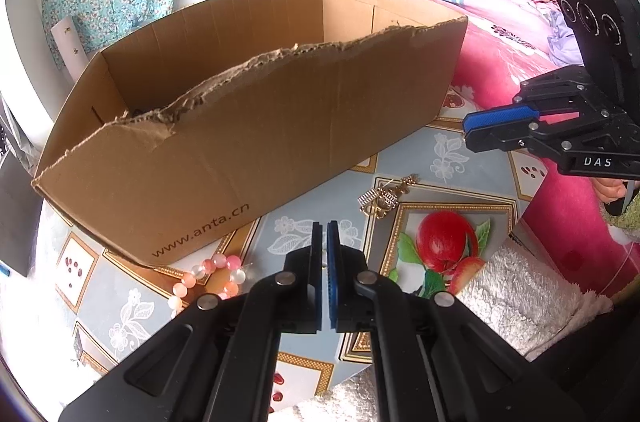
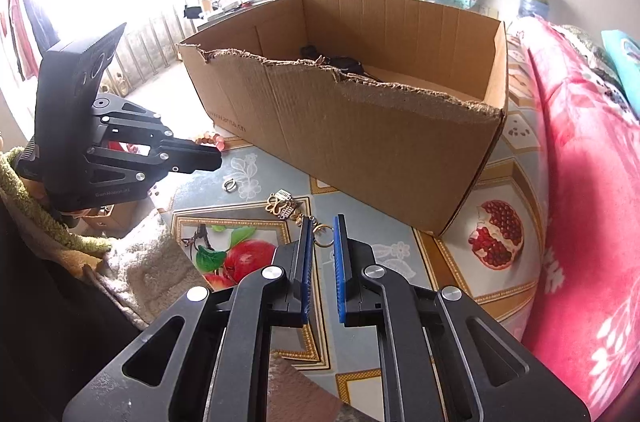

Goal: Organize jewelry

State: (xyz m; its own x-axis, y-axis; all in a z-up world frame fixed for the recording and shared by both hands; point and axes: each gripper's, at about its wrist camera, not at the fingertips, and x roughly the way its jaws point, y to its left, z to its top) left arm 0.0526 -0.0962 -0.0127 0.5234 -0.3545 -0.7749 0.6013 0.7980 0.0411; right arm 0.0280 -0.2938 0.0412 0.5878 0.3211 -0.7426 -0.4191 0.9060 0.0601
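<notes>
A gold chain piece with small charms (image 1: 380, 198) lies on the fruit-print cloth in front of a large cardboard box (image 1: 280, 126). A pink bead bracelet (image 1: 208, 276) rests by the box's near left corner. My left gripper (image 1: 325, 225) hovers between the two, shut and empty. My right gripper (image 1: 467, 129) hangs higher at the right, above the cloth. In the right wrist view its pads (image 2: 339, 262) stand a narrow gap apart around the right gripper's midpoint (image 2: 323, 220); the chain's gold ring (image 2: 324, 237) shows through that gap on the cloth below. A small silver ring (image 2: 229, 185) lies further left.
Dark items (image 2: 340, 62) lie inside the box (image 2: 360, 142), whose near wall is torn along the top. Pink bedding (image 2: 580, 182) rises at the right. A white fluffy towel (image 1: 520, 286) covers the near edge. A hand (image 1: 608, 188) holds the right gripper.
</notes>
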